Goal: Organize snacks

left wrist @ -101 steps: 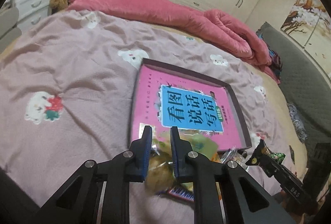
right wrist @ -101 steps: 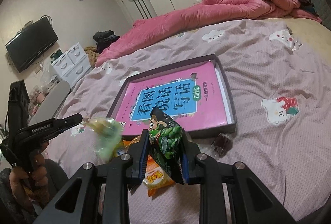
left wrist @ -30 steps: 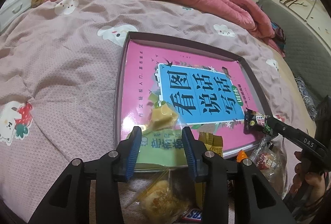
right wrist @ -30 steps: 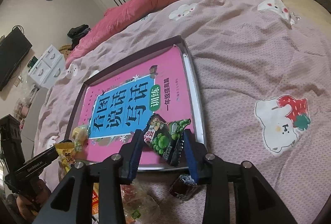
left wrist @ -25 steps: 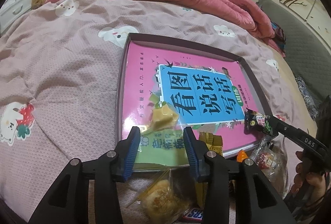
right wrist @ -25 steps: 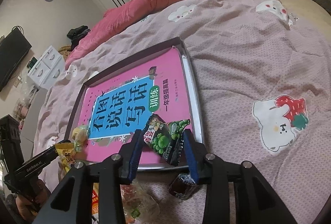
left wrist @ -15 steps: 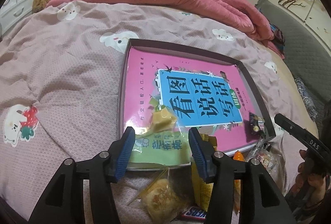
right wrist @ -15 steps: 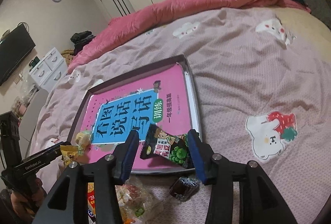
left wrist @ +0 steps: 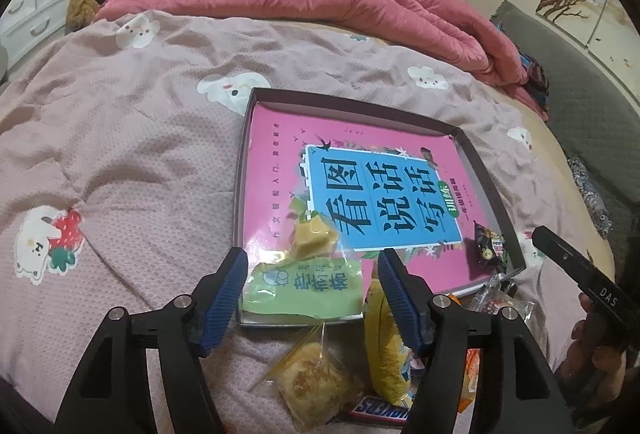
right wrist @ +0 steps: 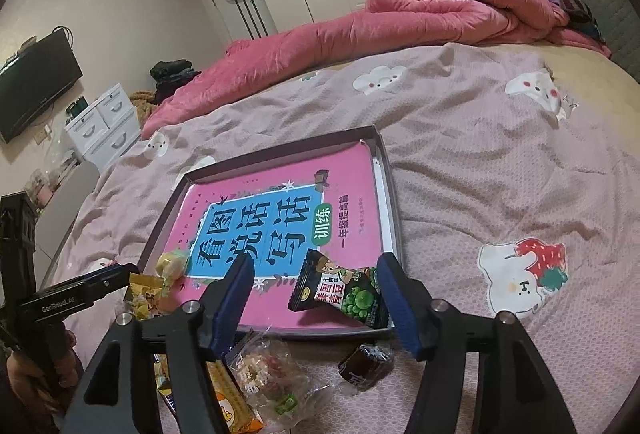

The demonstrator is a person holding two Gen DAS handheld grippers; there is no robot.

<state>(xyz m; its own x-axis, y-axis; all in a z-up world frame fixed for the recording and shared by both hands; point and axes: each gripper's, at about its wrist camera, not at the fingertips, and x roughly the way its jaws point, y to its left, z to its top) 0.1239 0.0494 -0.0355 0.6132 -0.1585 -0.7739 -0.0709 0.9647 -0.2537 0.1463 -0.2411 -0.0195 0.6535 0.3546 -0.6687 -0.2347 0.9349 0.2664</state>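
A dark tray [left wrist: 239, 173] lined with a pink book lies on the bed. In the left wrist view a light-green snack packet [left wrist: 304, 286] rests in the tray's near left corner, between the blue pads of my left gripper [left wrist: 312, 274]. Its jaws are opening and the pads stand clear of the packet. In the right wrist view a black-and-green pea packet [right wrist: 344, 294] lies flat in the near right corner of the tray [right wrist: 280, 152]. My right gripper [right wrist: 316, 288] hovers over it with its jaws opening, not pressing it.
Loose snacks lie on the bedspread in front of the tray: a wrapped pastry [left wrist: 312, 382], a yellow packet [left wrist: 384, 334], a Snickers bar [left wrist: 380, 408], a clear bag [right wrist: 268, 370], a dark candy [right wrist: 366, 360]. A pink duvet [right wrist: 420, 13] is heaped at the far side.
Both grippers have spread their jaws and let go of their packets. The pea packet has tipped flat onto the tray. The right gripper has lifted a little.
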